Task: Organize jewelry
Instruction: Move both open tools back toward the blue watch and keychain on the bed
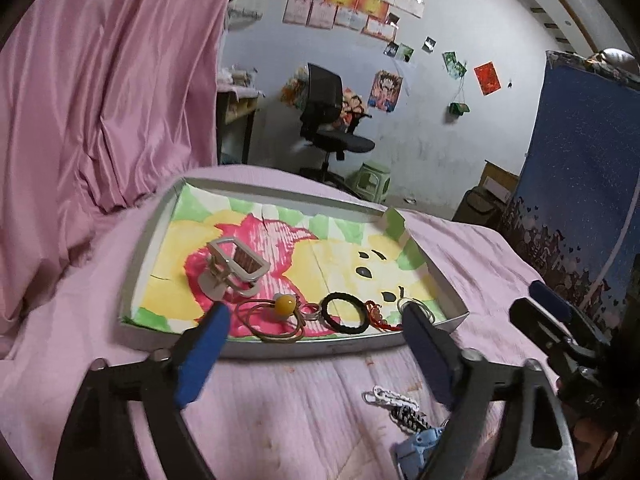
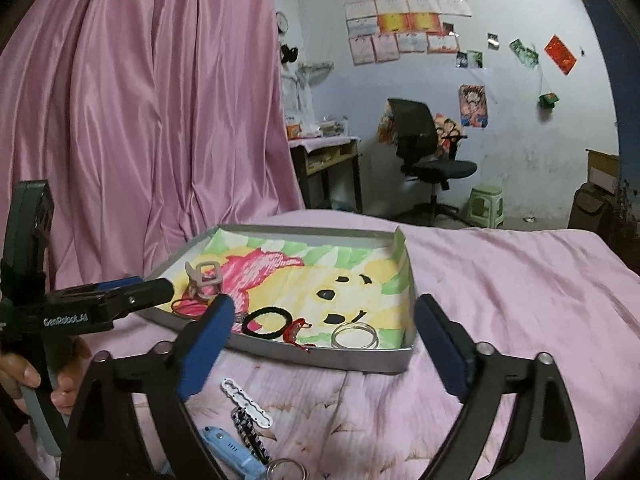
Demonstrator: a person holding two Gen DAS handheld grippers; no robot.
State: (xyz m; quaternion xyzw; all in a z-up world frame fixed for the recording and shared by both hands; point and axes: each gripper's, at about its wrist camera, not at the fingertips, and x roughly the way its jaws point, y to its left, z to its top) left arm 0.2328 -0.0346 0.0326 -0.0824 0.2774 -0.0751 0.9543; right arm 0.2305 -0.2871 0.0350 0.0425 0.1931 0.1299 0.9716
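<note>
A shallow grey tray [image 1: 132, 264] [image 2: 360, 360] lined with a painted paper lies on the pink bedcover. In it are a white claw clip [image 1: 234, 268] [image 2: 204, 276], a brown cord with a yellow bead [image 1: 286, 304], a black hair tie [image 1: 344, 314] [image 2: 268, 322], a red cord [image 2: 298, 332] and clear bangles [image 2: 354, 336]. On the cover in front lie a white clip [image 2: 248, 400] [image 1: 388, 398], a black-and-white clip [image 2: 248, 428] and a blue clip [image 2: 228, 448]. My left gripper [image 1: 314, 314] hangs open at the tray's near edge. My right gripper [image 2: 324, 308] is open too, holding nothing.
A pink curtain [image 2: 140, 120] hangs at the left. A person's hand [image 2: 24, 376] holds the left gripper's handle. Beyond the bed are an office chair [image 2: 424, 152], a green stool [image 2: 486, 204], a desk [image 2: 324, 160] and a blue hanging [image 1: 580, 160].
</note>
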